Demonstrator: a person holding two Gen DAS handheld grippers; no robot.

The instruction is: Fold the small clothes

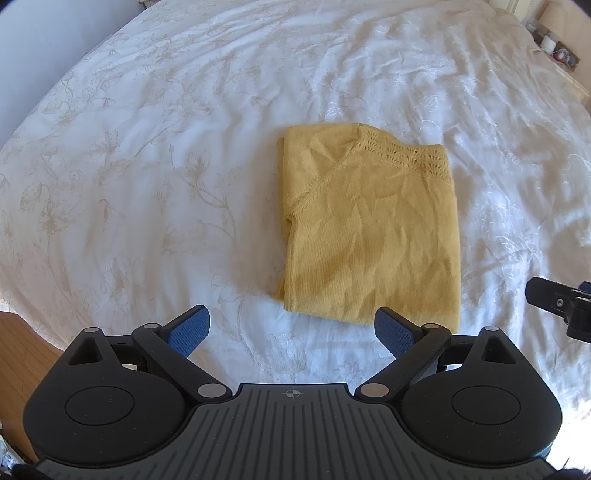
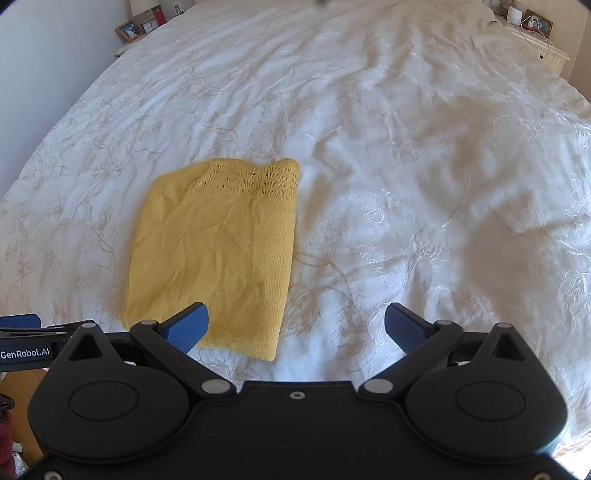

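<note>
A yellow knit sweater (image 1: 369, 229) lies folded into a flat rectangle on the white bedspread (image 1: 147, 166), its lacy neckline at the far end. My left gripper (image 1: 291, 330) hovers open just short of the sweater's near edge, nothing between its blue pads. The other gripper (image 1: 561, 306) pokes in at the right edge of that view. In the right wrist view the same sweater (image 2: 214, 254) lies left of centre, and my right gripper (image 2: 295, 328) stands open above the bedspread (image 2: 406, 184), its left pad (image 2: 186, 328) over the sweater's near right corner.
A wood floor (image 1: 22, 354) shows past the bed's near left edge. Nightstands with picture frames and small items stand at the far left (image 2: 136, 27) and far right (image 2: 532, 22) of the bed. The bedspread is rumpled on the right.
</note>
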